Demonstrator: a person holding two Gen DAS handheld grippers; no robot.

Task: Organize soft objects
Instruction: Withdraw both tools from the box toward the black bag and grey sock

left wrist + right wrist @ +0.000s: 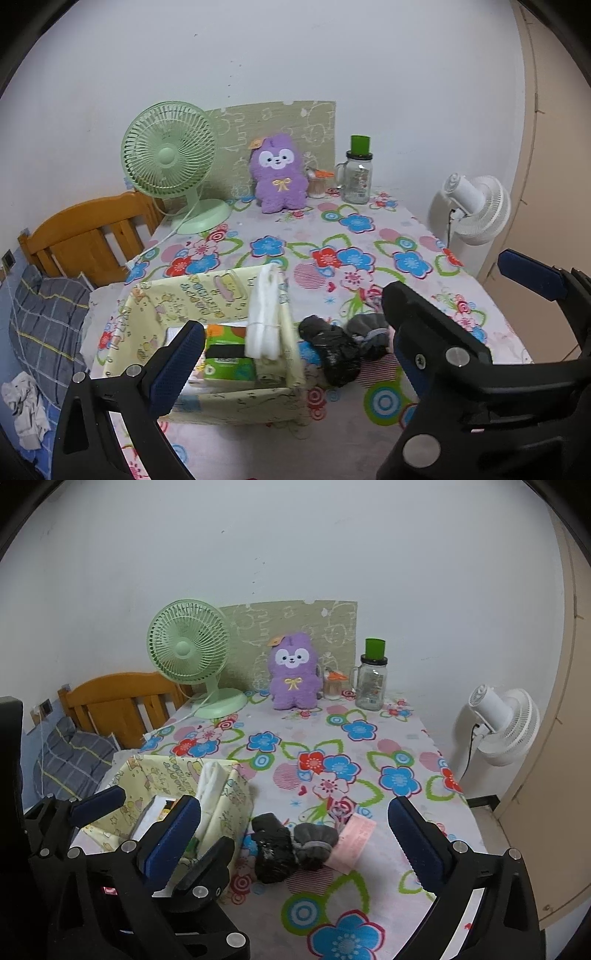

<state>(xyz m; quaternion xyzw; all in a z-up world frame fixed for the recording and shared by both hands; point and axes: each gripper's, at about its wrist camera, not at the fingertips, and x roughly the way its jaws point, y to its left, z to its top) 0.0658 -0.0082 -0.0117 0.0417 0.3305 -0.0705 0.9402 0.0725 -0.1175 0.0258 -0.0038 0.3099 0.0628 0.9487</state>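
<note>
Here both the left gripper (291,347) and the right gripper (295,827) hang with jaws wide apart and empty above the floral tablecloth (369,738), where a black sock roll (273,853) and a grey one (314,843) lie touching, just beside the yellow fabric storage box (236,402)
</note>
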